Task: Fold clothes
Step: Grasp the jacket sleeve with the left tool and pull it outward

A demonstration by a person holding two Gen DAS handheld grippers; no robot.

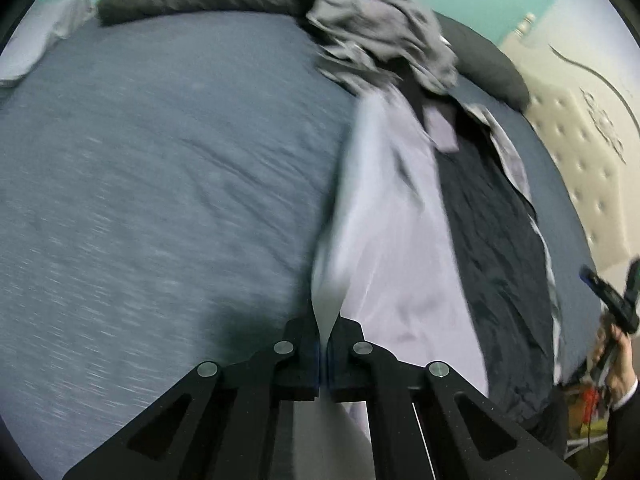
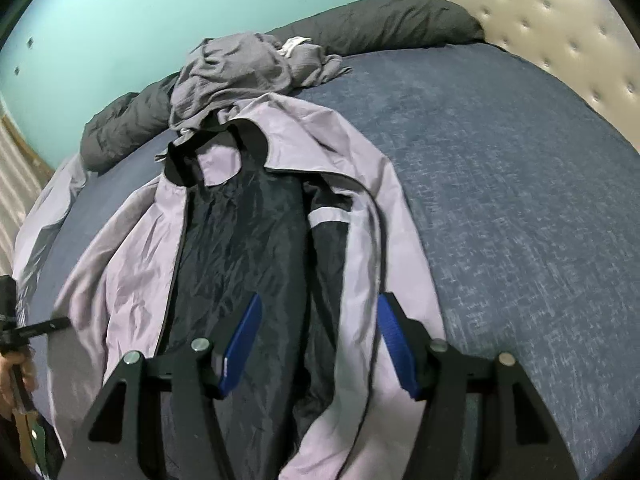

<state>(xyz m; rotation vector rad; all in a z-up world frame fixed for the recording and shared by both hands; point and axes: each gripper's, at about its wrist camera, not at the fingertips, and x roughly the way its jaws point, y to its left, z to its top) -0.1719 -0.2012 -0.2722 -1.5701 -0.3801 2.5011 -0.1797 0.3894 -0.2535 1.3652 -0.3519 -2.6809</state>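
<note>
On the bed, jacket: a lilac jacket [image 2: 352, 184] with a dark navy lining lay opened out on the blue-grey bedspread [image 2: 520, 200], lining facing up, its collar end toward the far pillows.
Jacket edge: one lilac front panel [image 1: 384, 216] was drawn up off the bed in a taut fold that ran straight into the left gripper.
Left gripper [image 1: 323, 336]: jaws clenched on that lilac edge, the cloth pinched between the pads (only a thin strip of fabric showed at the closing line).
Right gripper [image 2: 320, 344]: jaws released and standing apart above the lower part of the jacket, blue pads [image 2: 394, 340] on view, nothing pressed between them.
Hidden or cut off: the jacket's hem ran under both grippers and out of the frame; one sleeve with a pale band [image 2: 330, 214] lay folded across the lining, its cuff not to be made out.
Blur: the left wrist view was smeared, so the weave of the bedspread and the jacket's seams were hard to read there.
Writing: a small pale mark sat low on the right gripper's left pad, too small to read; no brand or label could be made out on the jacket.
Beyond the jacket: a crumpled grey garment [image 2: 236, 76] lay heaped at the collar end, touching it.
Farther out: dark grey pillows [image 2: 380, 20], a tufted cream headboard [image 2: 560, 40], a turquoise wall [image 2: 160, 20].
Person: a hand [image 1: 620, 364] in a dark sleeve held the right gripper at the edge of the left view.
</note>
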